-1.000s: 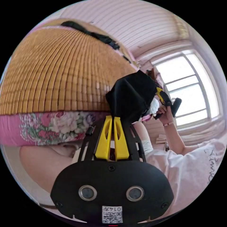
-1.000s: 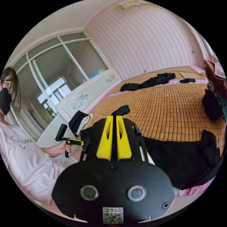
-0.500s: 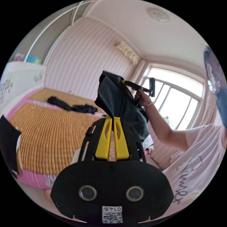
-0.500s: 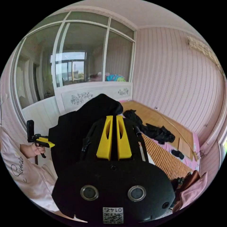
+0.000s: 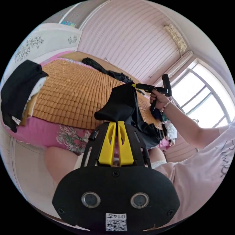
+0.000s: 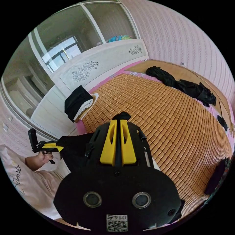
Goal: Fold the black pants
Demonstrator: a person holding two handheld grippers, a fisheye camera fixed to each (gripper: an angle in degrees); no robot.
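Black pants (image 5: 122, 104) clamped between raised left gripper (image 5: 117, 122) and right gripper (image 5: 134, 85)

2 hand-held grippers (image 5: 117, 122), 1 pants (image 5: 122, 105)

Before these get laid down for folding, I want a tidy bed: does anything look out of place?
Yes: a crumpled black garment sprawls unfolded along the woven bamboo mat's far edge.

My right gripper's (image 6: 118, 122) body hides most of the black pants (image 6: 73, 146) hanging below it; dark clothes (image 6: 217, 176) at the bed's right edge are cut off.
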